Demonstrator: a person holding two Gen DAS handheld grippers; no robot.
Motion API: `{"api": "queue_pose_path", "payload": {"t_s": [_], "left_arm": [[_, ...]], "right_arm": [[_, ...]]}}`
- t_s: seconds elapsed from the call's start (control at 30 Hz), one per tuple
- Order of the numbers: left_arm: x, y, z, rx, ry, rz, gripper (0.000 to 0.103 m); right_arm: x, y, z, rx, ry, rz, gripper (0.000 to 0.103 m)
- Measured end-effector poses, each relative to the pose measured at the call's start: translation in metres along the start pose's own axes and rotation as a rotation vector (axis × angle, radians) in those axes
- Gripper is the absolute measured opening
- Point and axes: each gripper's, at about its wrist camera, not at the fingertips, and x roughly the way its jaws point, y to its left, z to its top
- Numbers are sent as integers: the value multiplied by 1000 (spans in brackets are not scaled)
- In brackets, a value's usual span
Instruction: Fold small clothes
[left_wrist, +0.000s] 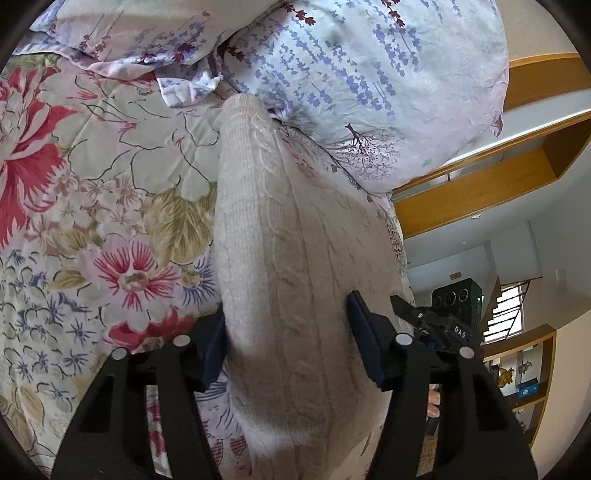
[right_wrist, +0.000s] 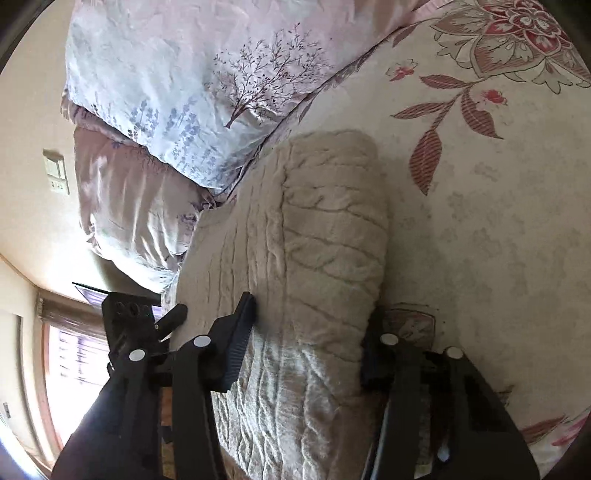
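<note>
A beige cable-knit sweater (left_wrist: 280, 258) lies folded in layers on a floral bedspread (left_wrist: 103, 177). My left gripper (left_wrist: 288, 332) has its jaws on both sides of the near edge of the knit, which fills the gap between them. In the right wrist view the same sweater (right_wrist: 314, 240) shows as a thick folded bundle. My right gripper (right_wrist: 310, 339) straddles its near end the same way, one finger (right_wrist: 240, 332) on the left and the other half hidden under the knit. The other gripper shows at the edge of each view.
Two lavender-print pillows (left_wrist: 351, 81) lie at the head of the bed just beyond the sweater, also in the right wrist view (right_wrist: 192, 85). The bed's edge runs beside the sweater; wooden shelves (left_wrist: 517, 173) and a window (right_wrist: 74, 362) lie past it.
</note>
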Motion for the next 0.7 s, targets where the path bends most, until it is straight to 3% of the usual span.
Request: {"api": "queue_pose_path", "payload": {"t_s": [0.17, 0.43, 0.57, 0.7], "left_arm": [[-5, 8, 2, -49, -10, -55, 39], [-53, 8, 4, -24, -49, -131, 36], [-95, 22, 7, -18, -98, -117, 36], [-141, 45, 3, -18, -148, -63, 36]], "right_arm": [[-11, 16, -9, -19, -69, 22, 29], [-6, 74, -26, -120, -102, 51, 28], [22, 105, -30, -176, -86, 96, 28], [60, 140, -44, -274, -48, 73, 27]]}}
